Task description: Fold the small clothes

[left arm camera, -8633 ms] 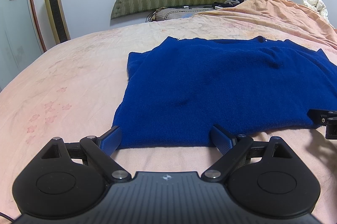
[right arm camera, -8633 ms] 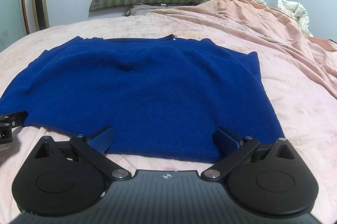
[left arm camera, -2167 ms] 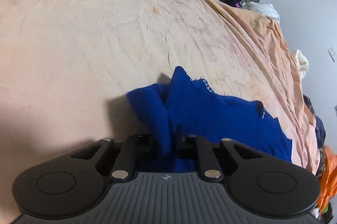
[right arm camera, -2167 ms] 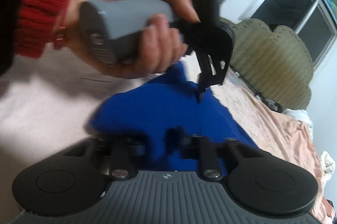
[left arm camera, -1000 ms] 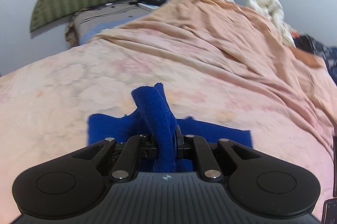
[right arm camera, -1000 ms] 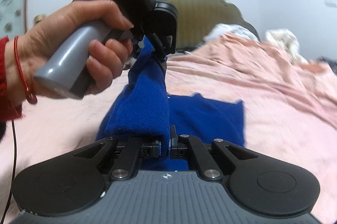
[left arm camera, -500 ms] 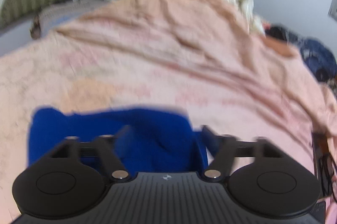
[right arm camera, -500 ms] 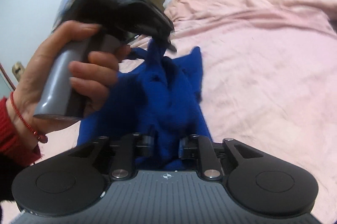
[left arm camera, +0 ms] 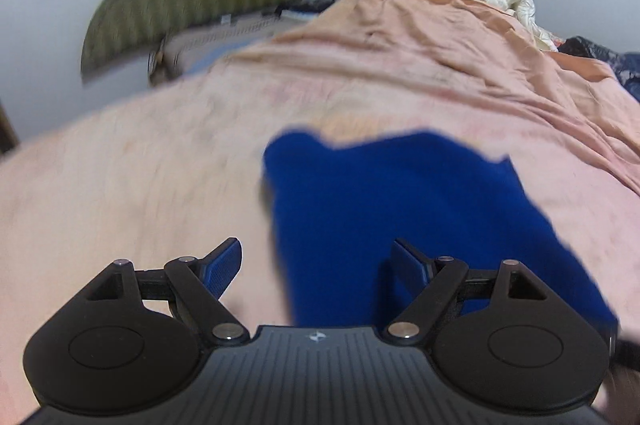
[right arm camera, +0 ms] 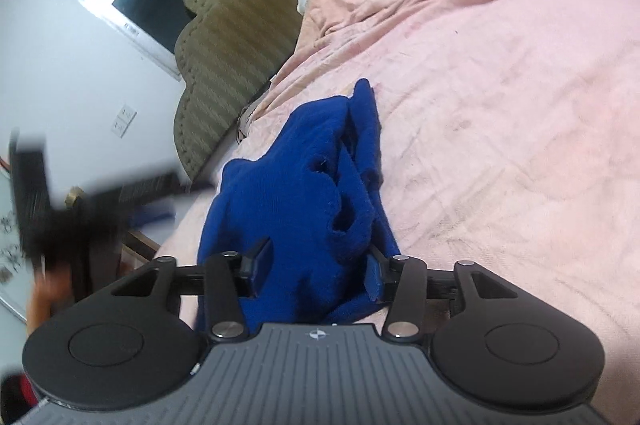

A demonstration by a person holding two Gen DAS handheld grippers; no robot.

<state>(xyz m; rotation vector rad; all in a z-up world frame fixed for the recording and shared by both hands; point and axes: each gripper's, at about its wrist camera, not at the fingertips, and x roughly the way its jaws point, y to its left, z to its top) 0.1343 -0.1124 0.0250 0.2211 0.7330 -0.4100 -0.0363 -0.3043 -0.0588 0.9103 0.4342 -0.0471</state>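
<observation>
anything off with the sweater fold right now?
Yes. In the right wrist view the blue sweater is bunched in loose, uneven folds between the right hand-held gripper's open jaws, not a flat fold. The left hand-held gripper is open, holding nothing.

My L gripper (left arm camera: 318, 263) hangs w/ jaws spread wide, nothing between the pads. My R gripper (right arm camera: 318, 275) also has jaws apart, wrist rolled. L unit shows only as a blur in R view.

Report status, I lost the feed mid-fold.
Left tongs open, empty. Right tongs open around bunched blue knit sweater on pink bedsheet. Nothing in the way.
</observation>
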